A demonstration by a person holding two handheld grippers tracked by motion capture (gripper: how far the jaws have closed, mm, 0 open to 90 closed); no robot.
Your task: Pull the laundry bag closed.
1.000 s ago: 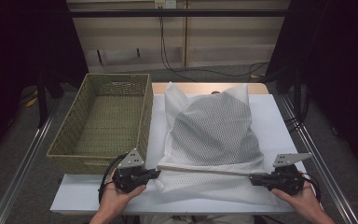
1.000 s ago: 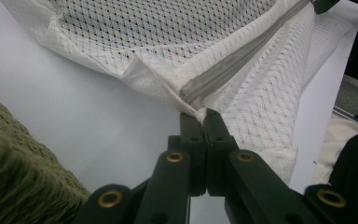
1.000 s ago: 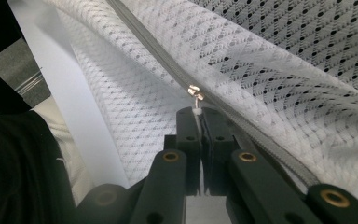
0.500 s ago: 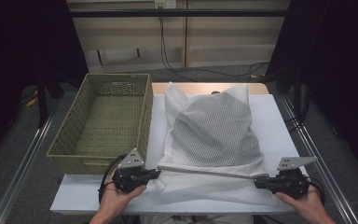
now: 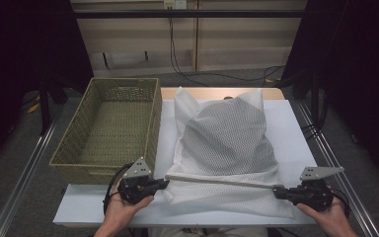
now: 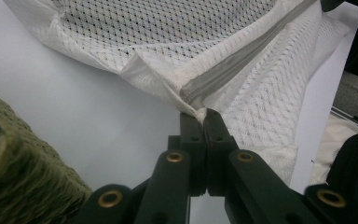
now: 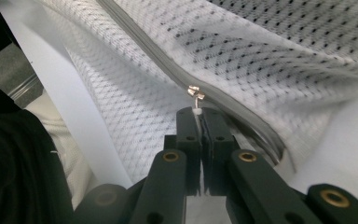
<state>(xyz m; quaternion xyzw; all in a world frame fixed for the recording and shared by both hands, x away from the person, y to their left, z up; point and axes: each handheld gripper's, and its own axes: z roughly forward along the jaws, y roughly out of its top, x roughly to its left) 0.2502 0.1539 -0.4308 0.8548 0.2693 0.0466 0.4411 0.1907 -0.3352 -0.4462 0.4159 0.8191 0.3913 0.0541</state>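
1. Mesh fabric makes up the white laundry bag [image 5: 225,148], which lies flat on the white table [image 5: 296,143], its zipper [image 5: 222,181] running along the near edge between the two hands.
2. At the zipper's left end, the left gripper [image 5: 164,183] has its jaws pressed together on the corner of the bag [image 6: 200,113], as the left gripper view shows.
3. At the right end, the right gripper [image 5: 278,191] is clamped on the small zipper pull [image 7: 196,111], whose metal slider [image 7: 195,92] sits just ahead of the jaw tips in the right gripper view.
4. The step in hand looks like working the zipper: the left side anchors while the right draws the pull.
5. To do it well, the left hand should probably hold firm so the tape stays taut and straight, and the right should pull in line with the zipper, not upward, since the thin pull could slip from the jaws.
6. A woven green basket [image 5: 113,128] stands just left of the bag, partly on the table, near the left gripper.
7. Beyond the table are a pale panelled wall, trailing black cables [image 5: 202,74] on the floor, and dark curtains at both sides.
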